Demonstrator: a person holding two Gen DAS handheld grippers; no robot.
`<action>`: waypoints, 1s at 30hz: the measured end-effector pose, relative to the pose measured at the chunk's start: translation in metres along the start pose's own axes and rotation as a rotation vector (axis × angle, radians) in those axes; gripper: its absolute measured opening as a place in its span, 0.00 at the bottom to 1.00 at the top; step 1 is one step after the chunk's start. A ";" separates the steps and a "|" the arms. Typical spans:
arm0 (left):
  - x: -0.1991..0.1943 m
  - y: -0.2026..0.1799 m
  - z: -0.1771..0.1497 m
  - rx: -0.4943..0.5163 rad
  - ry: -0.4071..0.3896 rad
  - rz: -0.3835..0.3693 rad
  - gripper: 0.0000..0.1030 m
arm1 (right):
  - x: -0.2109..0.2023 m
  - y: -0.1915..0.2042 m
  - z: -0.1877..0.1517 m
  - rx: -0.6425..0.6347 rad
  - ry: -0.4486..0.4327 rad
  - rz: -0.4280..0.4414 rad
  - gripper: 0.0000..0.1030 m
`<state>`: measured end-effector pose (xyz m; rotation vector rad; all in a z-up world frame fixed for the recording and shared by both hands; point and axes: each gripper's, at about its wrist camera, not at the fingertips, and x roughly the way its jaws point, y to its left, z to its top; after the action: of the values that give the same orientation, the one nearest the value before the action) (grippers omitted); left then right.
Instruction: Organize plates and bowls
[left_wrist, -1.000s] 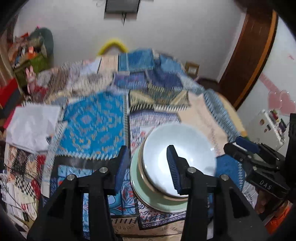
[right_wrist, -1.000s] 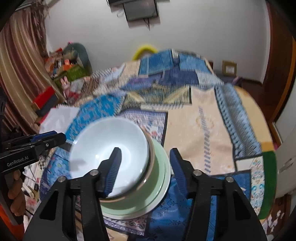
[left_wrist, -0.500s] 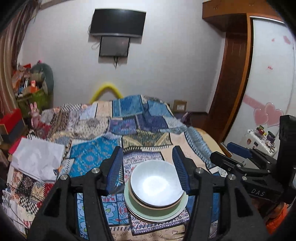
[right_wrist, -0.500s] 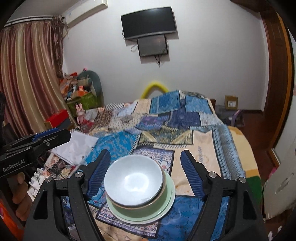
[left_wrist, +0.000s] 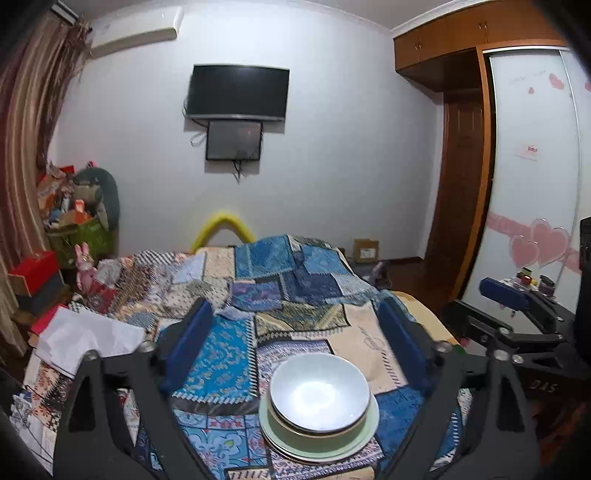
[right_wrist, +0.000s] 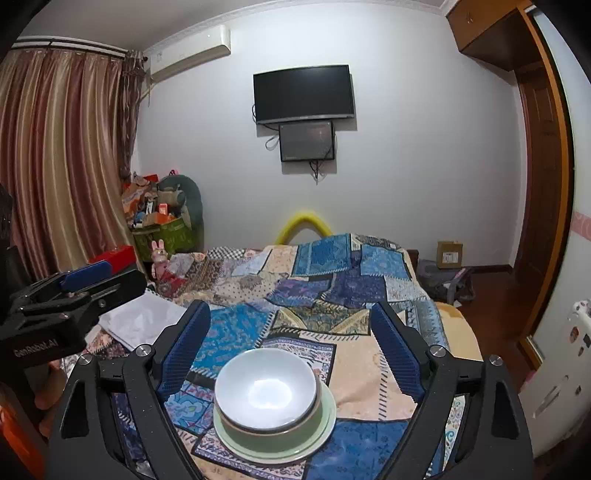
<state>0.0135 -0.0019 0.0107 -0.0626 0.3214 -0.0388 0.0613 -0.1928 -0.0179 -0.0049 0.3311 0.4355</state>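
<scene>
A white bowl (left_wrist: 319, 384) (right_wrist: 266, 391) sits nested in a green bowl (left_wrist: 317, 437) on a stack of pale green plates (left_wrist: 365, 432) (right_wrist: 325, 424), all resting on the patchwork quilt. My left gripper (left_wrist: 295, 314) hangs above and short of the stack. Its jaws are opening wide, with nothing between them. My right gripper (right_wrist: 291, 314) hovers the same way, its jaws also opening and empty. Each wrist view catches the other gripper at its edge: the right gripper (left_wrist: 509, 325) and the left gripper (right_wrist: 74, 291).
The quilt (left_wrist: 258, 266) covers a bed. A white cloth (left_wrist: 88, 339) lies at its left side. A cluttered green basket (right_wrist: 162, 236) and red boxes (left_wrist: 35, 271) stand by the curtain. A cardboard box (right_wrist: 448, 254) sits on the floor near the wooden door, right.
Both grippers, which stood astride the stack's rims, have lifted up and back and tilted toward level. Their jaws have spread wide. The stack has stayed where it was.
</scene>
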 end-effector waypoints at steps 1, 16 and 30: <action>-0.002 -0.001 -0.001 0.004 -0.013 0.004 0.97 | 0.000 0.001 0.001 0.000 -0.007 -0.001 0.88; -0.004 -0.001 -0.003 0.002 -0.012 0.003 1.00 | -0.008 0.004 -0.002 -0.003 -0.052 -0.003 0.98; -0.003 -0.001 -0.006 0.007 -0.003 0.003 1.00 | -0.008 0.002 -0.003 0.007 -0.053 -0.002 1.00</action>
<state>0.0088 -0.0036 0.0064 -0.0553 0.3181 -0.0363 0.0527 -0.1943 -0.0183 0.0130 0.2810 0.4320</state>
